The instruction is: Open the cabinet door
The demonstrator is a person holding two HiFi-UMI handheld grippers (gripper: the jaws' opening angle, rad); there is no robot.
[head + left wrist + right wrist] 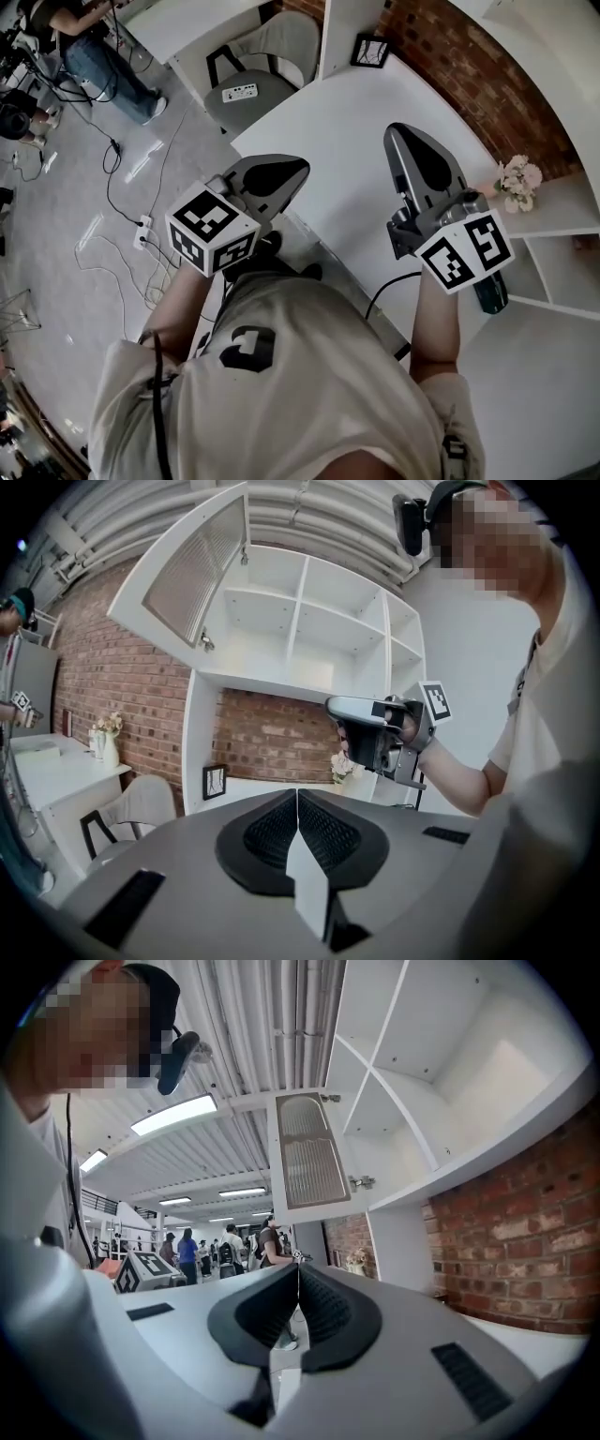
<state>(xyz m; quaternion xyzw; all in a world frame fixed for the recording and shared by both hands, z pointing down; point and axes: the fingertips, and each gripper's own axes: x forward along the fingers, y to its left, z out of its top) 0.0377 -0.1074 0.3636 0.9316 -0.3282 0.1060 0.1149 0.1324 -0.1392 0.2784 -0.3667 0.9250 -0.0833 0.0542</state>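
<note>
**Both grippers closed and empty, cabinet door already swung out**

The left gripper (297, 794) has its two jaws pressed together along their whole length with nothing between them. The right gripper (298, 1267) is the same: jaws meeting tip to tip, nothing held. In the head view both are held out level in front of the person, above the white desk (347, 122), the left at about nine o'clock and the right at about two o'clock. Neither touches anything.

Further out, the cabinet door (195, 574) sits at about eleven o'clock in the left gripper view. It is a white panel with a ribbed insert, standing well out from the white shelving unit (309, 621), whose compartments look bare behind it. Its small knob (206, 643) is at the lower corner of the free edge. From the right gripper the same door shows at twelve o'clock, high above the jaw tips and well apart from them. A brick wall (272, 733) backs the shelving, and a vase of flowers (518, 181) stands at three o'clock in the head view.

Judged from this, the opening step looks complete. If the door needs to go wider, one gripper would have to rise to the knob, part its jaws and close on it
</note>
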